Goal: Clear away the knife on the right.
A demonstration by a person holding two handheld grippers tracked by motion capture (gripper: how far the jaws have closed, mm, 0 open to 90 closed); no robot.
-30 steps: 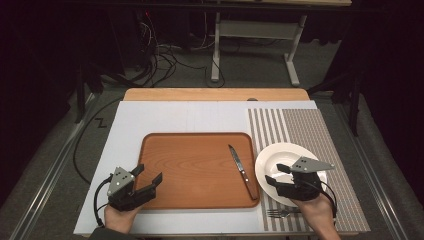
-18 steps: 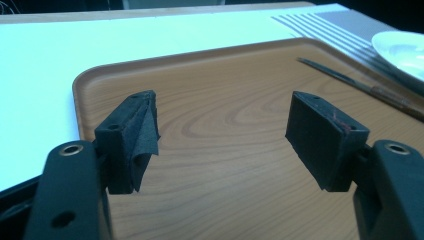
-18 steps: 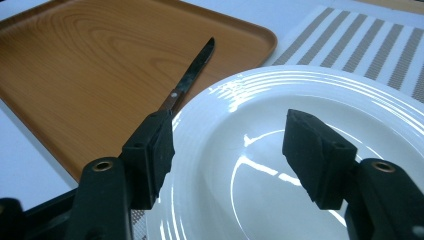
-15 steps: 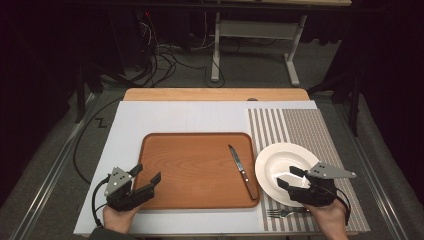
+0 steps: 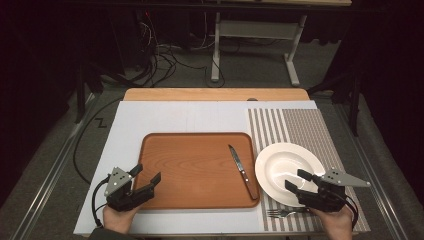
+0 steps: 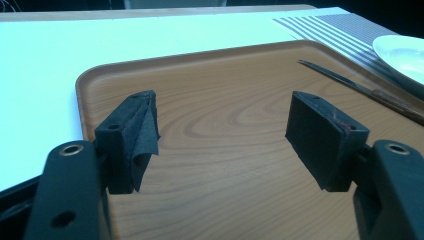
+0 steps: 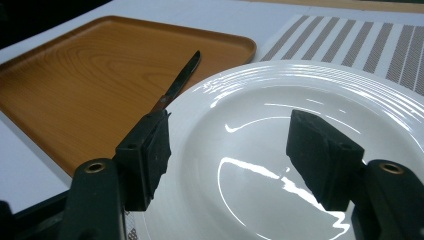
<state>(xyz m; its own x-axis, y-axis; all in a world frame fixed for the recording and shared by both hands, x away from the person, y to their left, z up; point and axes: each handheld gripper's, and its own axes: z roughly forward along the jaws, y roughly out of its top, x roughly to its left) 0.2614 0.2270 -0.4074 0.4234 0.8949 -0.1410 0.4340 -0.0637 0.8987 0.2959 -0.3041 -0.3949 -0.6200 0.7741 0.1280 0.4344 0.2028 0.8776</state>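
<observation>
Left tool (image 5: 148,180): jaws spread, nothing between them, held over the near left corner of the wooden tray (image 5: 190,165). Pad fabric on one jaw is peeling loose in the left gripper view. Right tool (image 5: 298,179): jaws spread, empty, poised over the near rim of the white plate (image 5: 282,162). A knife (image 5: 240,164) lies along the tray's right side, just beside the plate. A fork (image 5: 282,213) lies on the striped placemat (image 5: 305,127) near the plate's front edge. Tray and placemat rest on the white counter (image 5: 175,117).
</observation>
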